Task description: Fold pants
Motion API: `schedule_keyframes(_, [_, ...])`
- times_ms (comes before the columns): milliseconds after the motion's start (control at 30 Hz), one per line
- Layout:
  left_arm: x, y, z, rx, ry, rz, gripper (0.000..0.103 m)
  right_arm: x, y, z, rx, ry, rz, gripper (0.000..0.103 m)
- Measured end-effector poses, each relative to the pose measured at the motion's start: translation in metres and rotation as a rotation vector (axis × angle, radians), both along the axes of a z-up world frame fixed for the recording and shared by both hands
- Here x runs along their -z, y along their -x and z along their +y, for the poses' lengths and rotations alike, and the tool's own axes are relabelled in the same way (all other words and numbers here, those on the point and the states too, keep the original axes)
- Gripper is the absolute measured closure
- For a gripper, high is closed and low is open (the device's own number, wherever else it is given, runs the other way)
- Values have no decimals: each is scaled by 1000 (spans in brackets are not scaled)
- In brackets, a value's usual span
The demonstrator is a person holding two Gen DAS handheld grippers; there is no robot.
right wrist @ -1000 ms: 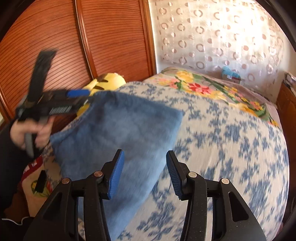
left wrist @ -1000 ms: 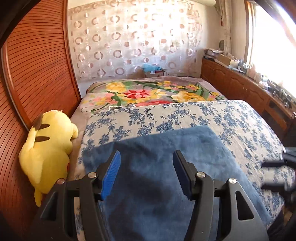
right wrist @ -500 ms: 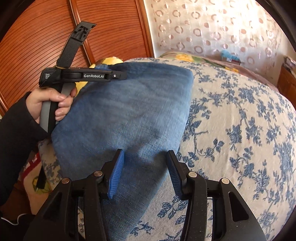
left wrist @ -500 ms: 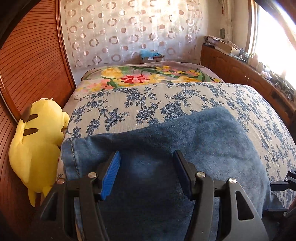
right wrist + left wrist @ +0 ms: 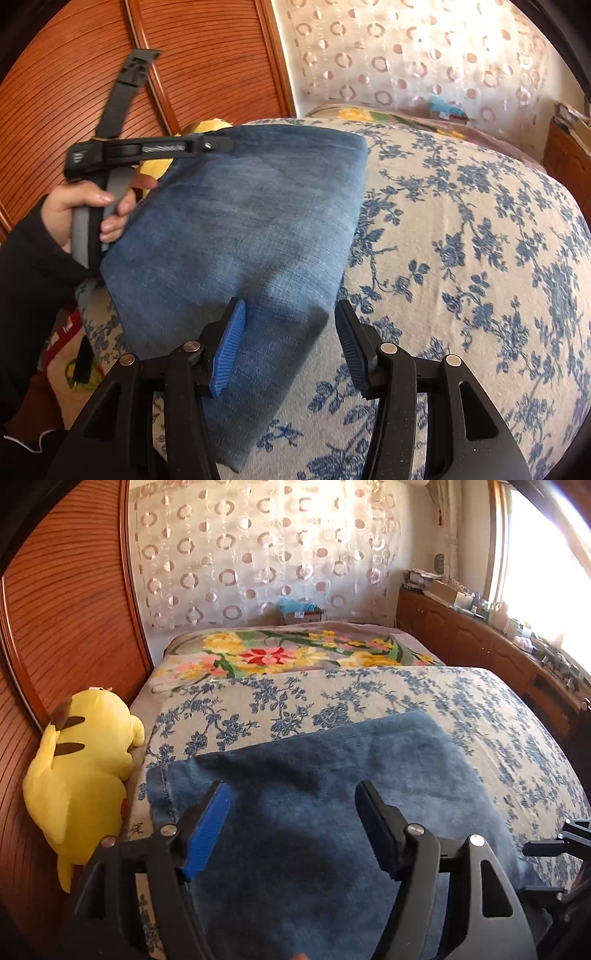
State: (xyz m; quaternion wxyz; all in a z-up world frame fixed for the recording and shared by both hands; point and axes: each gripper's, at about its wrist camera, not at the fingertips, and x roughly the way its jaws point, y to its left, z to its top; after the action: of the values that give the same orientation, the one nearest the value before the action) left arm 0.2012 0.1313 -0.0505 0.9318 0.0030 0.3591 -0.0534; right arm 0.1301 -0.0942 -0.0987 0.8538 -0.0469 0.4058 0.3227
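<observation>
The blue denim pants (image 5: pixel 317 797) lie folded into a flat rectangle on the blue-flowered bedspread (image 5: pixel 369 694); they also show in the right wrist view (image 5: pixel 240 229). My left gripper (image 5: pixel 293 825) hovers open and empty just above the fold. In the right wrist view the left gripper's body (image 5: pixel 147 149) sits over the pants' left edge, held by a hand. My right gripper (image 5: pixel 290 343) is open and empty above the near right corner of the fold. Part of it shows at the left wrist view's right edge (image 5: pixel 554 843).
A yellow plush toy (image 5: pixel 81 771) lies at the bed's left edge against the wooden slatted wall (image 5: pixel 66 627). A bright floral blanket (image 5: pixel 288 653) covers the far bed. A wooden cabinet (image 5: pixel 480 642) with clutter runs along the right under the window.
The left gripper has lifted and drawn back a little from the pants. The right gripper has shifted slightly; the folded pants lie still on the bed. Both stay open.
</observation>
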Motion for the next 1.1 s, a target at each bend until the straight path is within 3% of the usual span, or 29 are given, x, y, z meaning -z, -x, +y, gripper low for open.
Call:
schedule_keyframes(100, [-10,15,-5,13,14,-31,21,-1,4,-2,7,3,-2,51])
schedule_keyframes(600, [-9,88,-37,65,32,-47,21,2,27,-6,27,-18,6,51])
schedule_keyframes(1100, [26,144,-13,-5,27,18,21,13,35,-4,39,-24,26,51])
